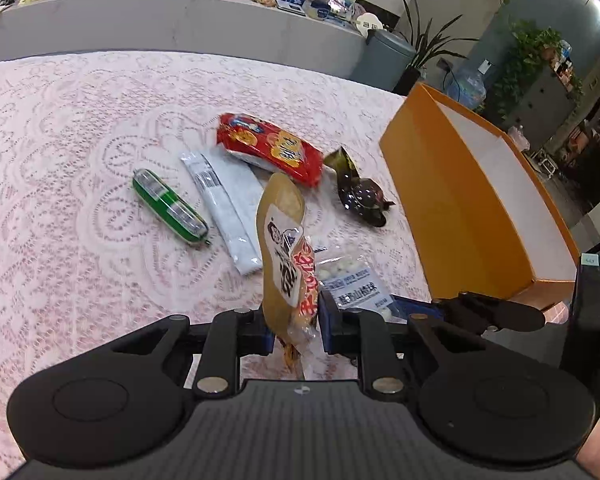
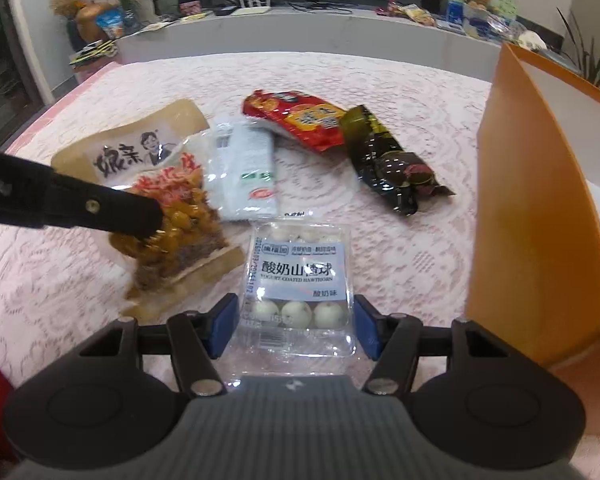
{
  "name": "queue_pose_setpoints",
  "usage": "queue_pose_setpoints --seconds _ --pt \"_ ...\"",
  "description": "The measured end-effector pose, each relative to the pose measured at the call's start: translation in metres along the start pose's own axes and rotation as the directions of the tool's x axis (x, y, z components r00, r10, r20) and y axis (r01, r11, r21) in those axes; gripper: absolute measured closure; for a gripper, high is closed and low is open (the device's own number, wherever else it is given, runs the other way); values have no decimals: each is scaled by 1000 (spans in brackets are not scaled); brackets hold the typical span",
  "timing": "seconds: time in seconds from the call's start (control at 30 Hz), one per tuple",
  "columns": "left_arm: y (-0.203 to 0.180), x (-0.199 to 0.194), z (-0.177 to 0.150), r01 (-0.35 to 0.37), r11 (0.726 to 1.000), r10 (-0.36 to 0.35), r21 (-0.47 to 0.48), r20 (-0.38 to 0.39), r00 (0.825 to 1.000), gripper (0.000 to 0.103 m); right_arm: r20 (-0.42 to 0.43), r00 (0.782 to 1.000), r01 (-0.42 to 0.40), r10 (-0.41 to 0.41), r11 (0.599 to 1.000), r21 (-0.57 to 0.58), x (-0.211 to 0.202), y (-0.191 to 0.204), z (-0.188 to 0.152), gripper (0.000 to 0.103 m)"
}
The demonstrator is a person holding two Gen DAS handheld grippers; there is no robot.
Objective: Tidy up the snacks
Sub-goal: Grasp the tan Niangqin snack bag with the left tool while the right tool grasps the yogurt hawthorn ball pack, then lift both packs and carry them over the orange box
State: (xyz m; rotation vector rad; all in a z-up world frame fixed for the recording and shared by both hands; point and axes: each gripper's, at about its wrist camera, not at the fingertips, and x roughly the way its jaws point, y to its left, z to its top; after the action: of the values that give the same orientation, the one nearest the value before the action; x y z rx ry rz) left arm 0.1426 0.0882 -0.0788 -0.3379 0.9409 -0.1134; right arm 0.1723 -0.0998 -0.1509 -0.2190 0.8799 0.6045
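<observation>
Pinching the brown snack bag (image 1: 286,240) tight, the left gripper (image 1: 296,330) lifts it; the right gripper (image 2: 294,328) (half open) has the hawthorn ball pack (image 2: 296,280) between its pads, orange box (image 2: 540,200) at 2 o'clock.

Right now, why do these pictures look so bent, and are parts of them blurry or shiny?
Both views: fisheye lens, so the counter edge curves. Right wrist view: the brown snack bag is smeared, and the hawthorn pack is sharp. Left wrist view: glare on the green sausage.
</observation>
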Motion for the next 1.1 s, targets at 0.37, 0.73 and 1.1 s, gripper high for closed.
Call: queue_pose_setpoints --seconds 0.37,0.73,1.1 --pt "-23 17 0 -98 991 96 95 26 995 72 13 1000 16 -16 999 -37 -4 -5 -8 42" --pt "-22 28 5 -128 987 133 100 -42 990 75 47 999 33 -28 993 -110 -1 0 -1 36" --pt "-21 5 2 -143 985 144 98 -9 989 75 8 1000 30 -29 993 -113 10 0 12 43"
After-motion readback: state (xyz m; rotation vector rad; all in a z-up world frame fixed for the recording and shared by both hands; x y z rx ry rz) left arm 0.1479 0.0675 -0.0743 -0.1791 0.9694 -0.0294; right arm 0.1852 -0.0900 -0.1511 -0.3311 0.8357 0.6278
